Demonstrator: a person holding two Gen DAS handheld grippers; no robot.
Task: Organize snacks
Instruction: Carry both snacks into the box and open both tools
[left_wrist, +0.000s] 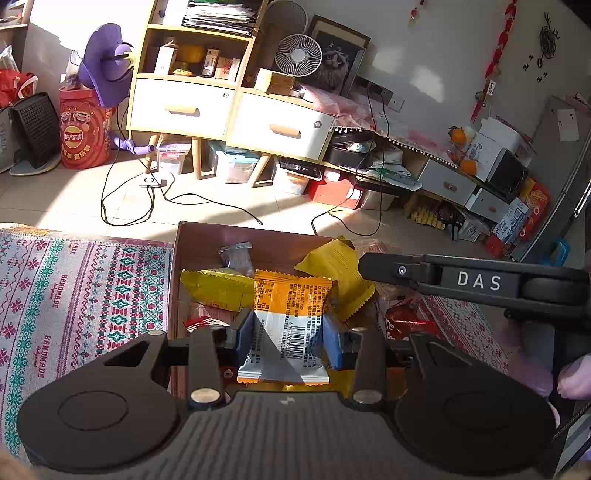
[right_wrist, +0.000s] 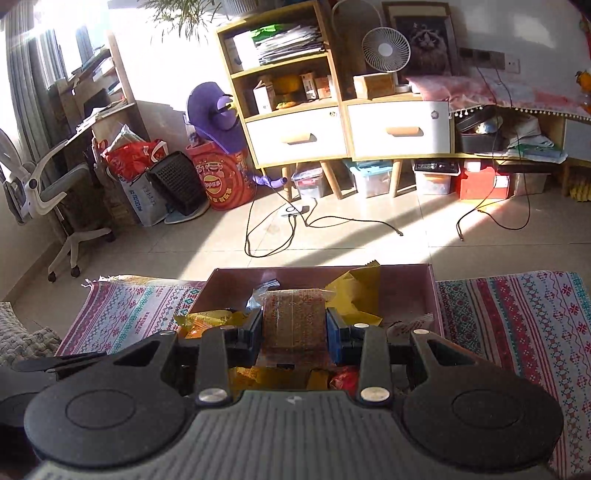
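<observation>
My left gripper (left_wrist: 286, 334) is shut on an orange and white snack packet (left_wrist: 288, 325) and holds it over a brown cardboard box (left_wrist: 176, 258). The box holds several yellow packets (left_wrist: 218, 288) and a small clear packet (left_wrist: 236, 254). My right gripper (right_wrist: 294, 328) is shut on a brown snack bar in clear wrap (right_wrist: 294, 317) above the same box (right_wrist: 406, 284). The right gripper's body also shows in the left wrist view (left_wrist: 476, 282), at the box's right side. A red packet (left_wrist: 406, 321) lies by the box's right edge.
The box stands on a patterned woven rug (left_wrist: 74, 295), which also shows in the right wrist view (right_wrist: 517, 325). Beyond it is tiled floor with black cables (right_wrist: 280, 229), a wooden shelf unit with white drawers (right_wrist: 295, 136), and a red Lay's drum (right_wrist: 221, 177).
</observation>
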